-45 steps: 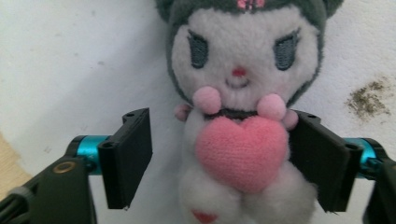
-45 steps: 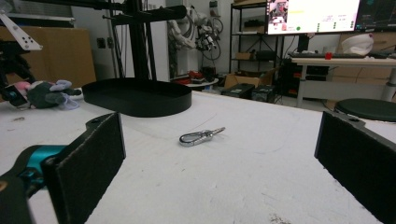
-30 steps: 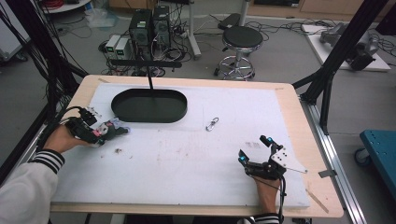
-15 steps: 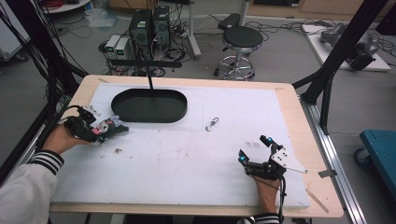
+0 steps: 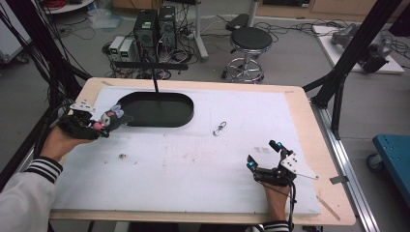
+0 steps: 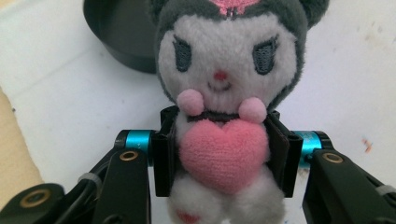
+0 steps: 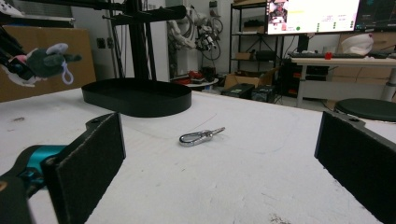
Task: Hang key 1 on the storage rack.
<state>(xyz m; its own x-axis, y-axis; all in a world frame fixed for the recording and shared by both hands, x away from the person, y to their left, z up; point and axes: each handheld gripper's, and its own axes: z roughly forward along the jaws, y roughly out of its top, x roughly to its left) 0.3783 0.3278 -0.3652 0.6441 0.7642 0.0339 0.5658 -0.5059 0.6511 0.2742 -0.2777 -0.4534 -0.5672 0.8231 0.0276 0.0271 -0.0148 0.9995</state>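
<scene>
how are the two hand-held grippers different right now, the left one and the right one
The left hand-held gripper is shut on a plush toy, its jaws pressing the toy's sides; the right hand-held gripper is open and holds nothing. The left one is beside the black tray at the table's left edge; the right one sits near the front right, pointing toward a metal clip. Both are held by a hand over the white table cover.

The clip (image 5: pixel 220 128) lies right of the tray (image 5: pixel 155 109); the plush toy (image 5: pixel 110 119) hangs just left of the tray.
</scene>
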